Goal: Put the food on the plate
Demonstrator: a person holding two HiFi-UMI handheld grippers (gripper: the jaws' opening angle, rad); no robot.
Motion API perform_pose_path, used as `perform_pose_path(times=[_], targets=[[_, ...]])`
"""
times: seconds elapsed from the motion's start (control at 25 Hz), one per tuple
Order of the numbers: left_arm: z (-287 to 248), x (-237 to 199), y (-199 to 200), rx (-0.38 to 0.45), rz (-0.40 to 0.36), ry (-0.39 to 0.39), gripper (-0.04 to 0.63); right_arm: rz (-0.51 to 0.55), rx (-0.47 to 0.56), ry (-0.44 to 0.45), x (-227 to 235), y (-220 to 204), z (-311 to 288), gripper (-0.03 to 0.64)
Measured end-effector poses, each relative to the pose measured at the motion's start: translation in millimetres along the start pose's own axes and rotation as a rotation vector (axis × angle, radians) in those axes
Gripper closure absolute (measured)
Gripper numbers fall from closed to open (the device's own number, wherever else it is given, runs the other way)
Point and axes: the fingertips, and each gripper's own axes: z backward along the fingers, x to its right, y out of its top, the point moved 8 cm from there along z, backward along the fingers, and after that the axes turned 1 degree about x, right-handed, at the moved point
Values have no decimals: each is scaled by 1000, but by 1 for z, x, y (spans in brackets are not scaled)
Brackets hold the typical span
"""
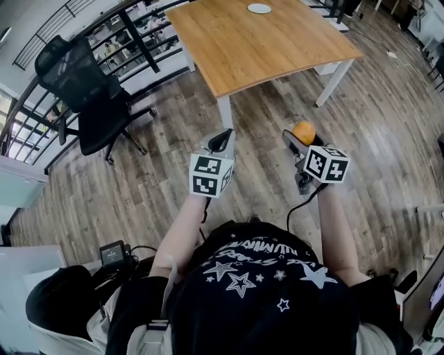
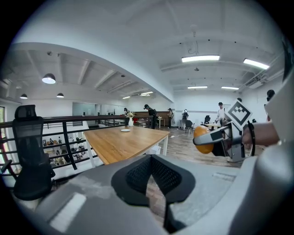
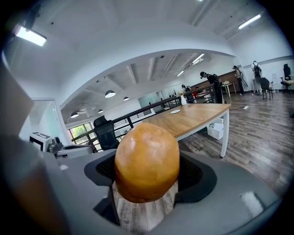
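A round orange-brown bun [image 1: 303, 132] sits between the jaws of my right gripper [image 1: 296, 141], which is shut on it; it fills the right gripper view [image 3: 147, 167]. The bun [image 2: 202, 139] and right gripper also show at the right of the left gripper view. My left gripper [image 1: 223, 139] is held level beside it, its black pads [image 2: 138, 176] together with nothing between them. A small white plate [image 1: 259, 8] lies at the far side of the wooden table [image 1: 263, 48], well ahead of both grippers; it also shows as plate [image 2: 125, 130] and plate [image 3: 175, 111].
A black office chair [image 1: 90, 97] stands left of the table by a black railing [image 1: 41, 118]. Wood plank floor [image 1: 263, 114] lies between me and the table. A white bin [image 3: 215, 130] sits under the table. People [image 2: 220, 112] stand far off.
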Motion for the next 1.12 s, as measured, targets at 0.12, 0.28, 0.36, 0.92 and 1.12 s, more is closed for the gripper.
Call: perform_pose_path(times=[0.12, 0.28, 0.36, 0.92, 1.12], targets=[[-8, 4, 5, 5, 4, 27, 594, -10, 2, 11, 13, 9, -1, 253], [-17, 10, 9, 4, 24, 62, 594, -8, -9, 36, 31, 19, -6, 253], [-18, 15, 8, 0, 33, 80, 594, -10, -22, 56, 37, 20, -9, 253], [-51, -7, 10, -4, 61, 126, 594, -21, -57, 107, 54, 26, -49, 253], [-86, -28, 4, -16, 71, 98, 594, -33, -42, 52, 75, 36, -67, 253]])
